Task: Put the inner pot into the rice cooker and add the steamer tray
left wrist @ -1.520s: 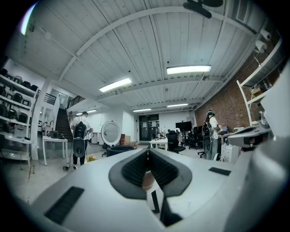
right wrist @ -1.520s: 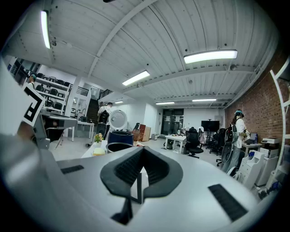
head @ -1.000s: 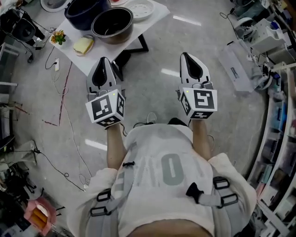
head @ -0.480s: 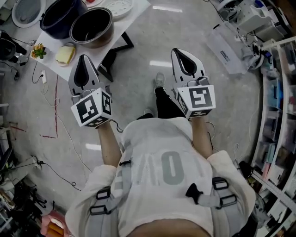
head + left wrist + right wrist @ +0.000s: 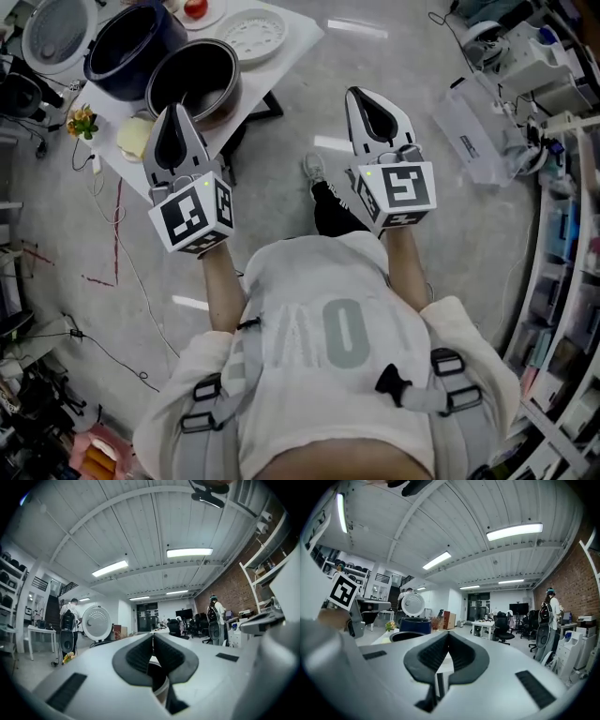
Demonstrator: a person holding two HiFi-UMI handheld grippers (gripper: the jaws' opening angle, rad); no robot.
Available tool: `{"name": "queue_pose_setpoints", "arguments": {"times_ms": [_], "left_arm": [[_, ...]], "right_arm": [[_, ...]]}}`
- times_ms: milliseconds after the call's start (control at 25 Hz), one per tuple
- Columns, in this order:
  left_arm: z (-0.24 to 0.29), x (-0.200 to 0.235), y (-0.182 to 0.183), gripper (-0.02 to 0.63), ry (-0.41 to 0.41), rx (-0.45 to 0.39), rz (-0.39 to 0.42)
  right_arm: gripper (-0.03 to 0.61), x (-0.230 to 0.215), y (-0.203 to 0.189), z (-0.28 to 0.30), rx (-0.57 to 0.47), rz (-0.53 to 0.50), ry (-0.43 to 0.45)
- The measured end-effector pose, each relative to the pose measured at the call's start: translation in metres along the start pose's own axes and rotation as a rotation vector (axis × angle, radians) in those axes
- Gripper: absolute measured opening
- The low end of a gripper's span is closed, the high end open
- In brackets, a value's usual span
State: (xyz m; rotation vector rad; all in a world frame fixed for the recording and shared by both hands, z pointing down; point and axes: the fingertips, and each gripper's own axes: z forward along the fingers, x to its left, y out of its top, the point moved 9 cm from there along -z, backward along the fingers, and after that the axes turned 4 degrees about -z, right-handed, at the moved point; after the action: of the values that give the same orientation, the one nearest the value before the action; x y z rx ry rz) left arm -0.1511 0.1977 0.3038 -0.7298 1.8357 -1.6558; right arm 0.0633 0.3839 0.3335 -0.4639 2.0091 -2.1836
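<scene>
A white table (image 5: 292,44) bears the blue rice cooker (image 5: 129,42), inner pot (image 5: 197,80), steamer tray (image 5: 251,34) and a small plant (image 5: 82,120).

The left gripper (image 5: 172,117) covers the inner pot's (image 5: 195,80) near rim. The picture's top edge cuts off the cooker lid (image 5: 56,33) and a small plate (image 5: 195,11)
</scene>
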Motion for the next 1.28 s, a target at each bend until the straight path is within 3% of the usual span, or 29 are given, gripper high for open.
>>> {"name": "queue_pose_setpoints", "arguments": {"times_ms": [320, 520, 840, 1280], "left_arm": [[0.131, 0.003, 0.028, 0.025, 0.096, -0.032, 0.011], [0.199, 0.006, 0.029, 0.025, 0.149, -0.023, -0.020], [0.244, -0.002, 0.025, 0.025, 0.188, -0.006, 0.013], [0.268, -0.009, 0.022, 0.025, 0.173, -0.032, 0.011]], "right_arm": [[0.007, -0.077, 0.036, 0.142, -0.044, -0.030, 0.071], [0.008, -0.117, 0.034, 0.214, -0.038, -0.041, 0.110], [0.007, -0.140, 0.022, 0.271, -0.024, 0.001, 0.176], [0.008, -0.153, 0.025, 0.290, -0.048, 0.027, 0.167]]}}
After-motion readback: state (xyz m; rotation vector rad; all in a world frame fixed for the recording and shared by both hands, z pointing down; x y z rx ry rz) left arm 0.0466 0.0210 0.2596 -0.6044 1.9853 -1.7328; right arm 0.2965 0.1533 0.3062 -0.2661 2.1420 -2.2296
